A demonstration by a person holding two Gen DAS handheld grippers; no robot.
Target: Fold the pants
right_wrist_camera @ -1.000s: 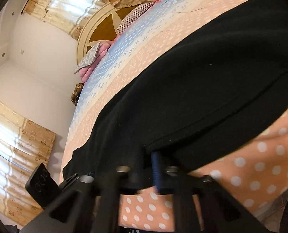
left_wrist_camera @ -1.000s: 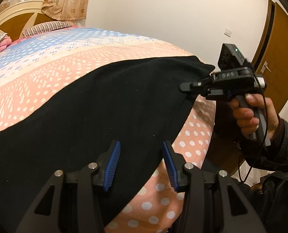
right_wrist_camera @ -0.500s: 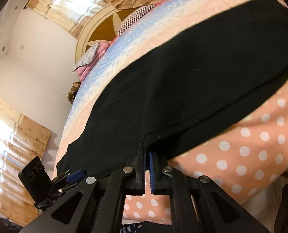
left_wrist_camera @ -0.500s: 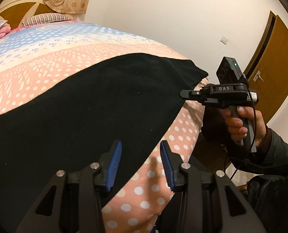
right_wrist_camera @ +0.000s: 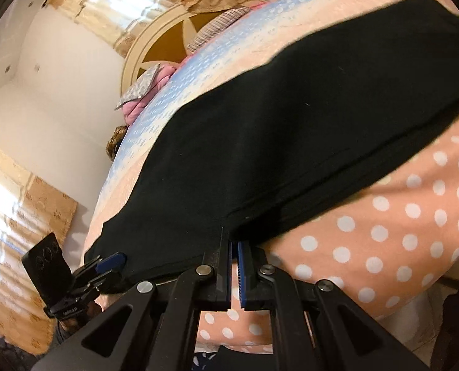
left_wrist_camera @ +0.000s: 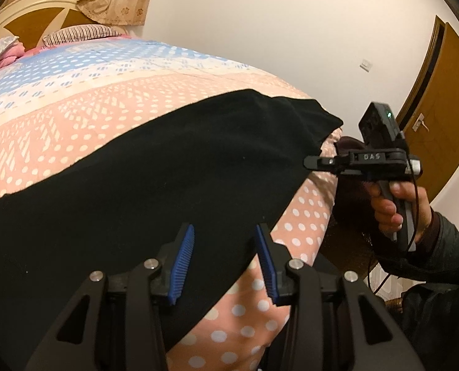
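Note:
Black pants (left_wrist_camera: pixel 167 185) lie spread flat across the bed, their near edge along the bed's side. My left gripper (left_wrist_camera: pixel 225 259) hovers over that edge, and its blue pads (left_wrist_camera: pixel 183 259) stand apart without pressing the cloth. In the right wrist view the left gripper (right_wrist_camera: pixel 105 267) sits at the left corner of the pants (right_wrist_camera: pixel 291 139). My right gripper (right_wrist_camera: pixel 233 241) is shut, its tips pinching the hem further along. From the left wrist view the right gripper (left_wrist_camera: pixel 306 162) meets the pants' edge below their far corner, with a hand (left_wrist_camera: pixel 390 204) on its handle.
The bed cover (left_wrist_camera: pixel 75 108) is peach with white dots near me and blue further back. Pillows (left_wrist_camera: pixel 81 32) and a round headboard (left_wrist_camera: pixel 37 27) close the far end. A brown door (left_wrist_camera: pixel 439 108) stands at the right, and curtains (right_wrist_camera: pixel 22 191) hang at the left.
My left gripper's jaws have narrowed slightly. The right gripper stays shut at the hem, which now sits nearer its fingertips. Both hands have barely shifted.

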